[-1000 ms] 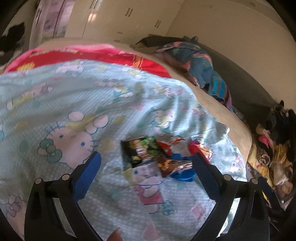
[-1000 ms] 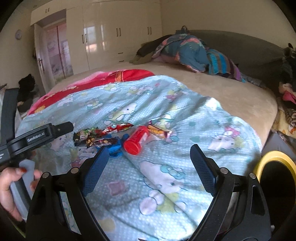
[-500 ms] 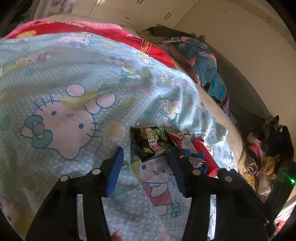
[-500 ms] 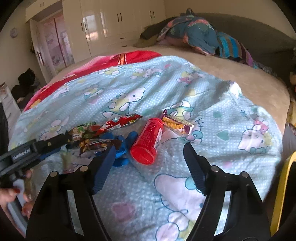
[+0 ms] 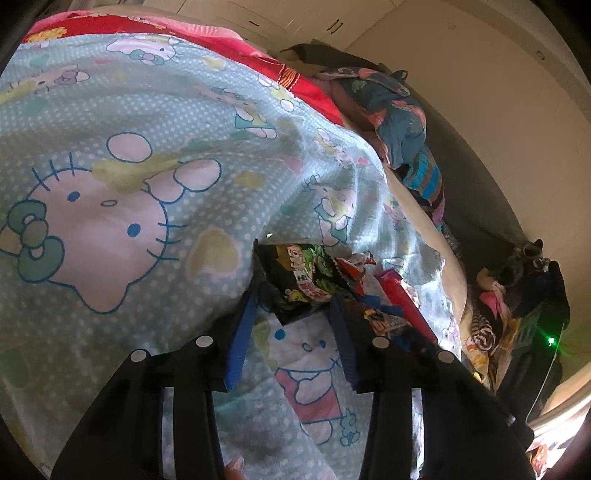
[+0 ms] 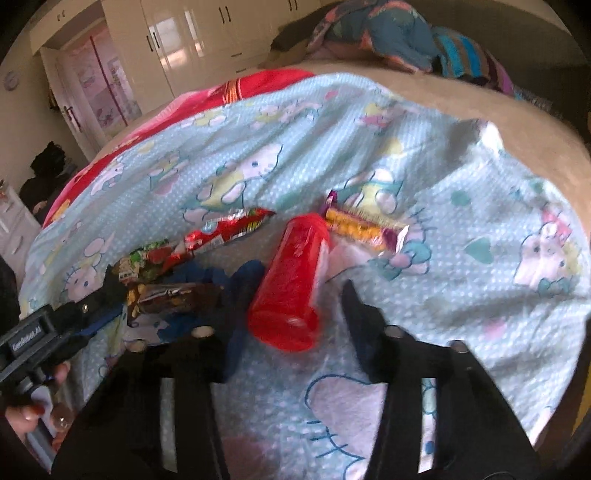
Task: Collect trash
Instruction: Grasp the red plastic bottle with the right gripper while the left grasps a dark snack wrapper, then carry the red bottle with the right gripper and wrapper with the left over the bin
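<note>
1. A pile of trash lies on a bed, on a pale blue cartoon-cat blanket [image 5: 155,155] with a red blanket [image 6: 236,92] beyond it.
2. The left gripper [image 5: 291,295] reaches into the left end of the pile; its blue-padded fingers [image 5: 242,334] stand at a narrow gap on either side of the near edge of a black and green snack packet [image 5: 299,277], though whether they pinch it cannot be told.
3. Seen from the right wrist camera, the left gripper [image 6: 99,295] comes in low from the left, beside a brown wrapper [image 6: 166,297] and a crumpled blue wrapper [image 6: 236,277].
4. The right gripper [image 6: 291,299] hovers wide apart, its fingers on either side of the near end of a red cup [image 6: 291,280] lying on its side, without touching it.
5. A red and silver wrapper [image 6: 229,230] lies to the far left of the cup, and a yellow wrapper [image 6: 364,225] to its far right.
6. A heap of bedding [image 6: 384,33] sits at the far end of the bed, with white wardrobes [image 6: 192,40] behind.
</note>
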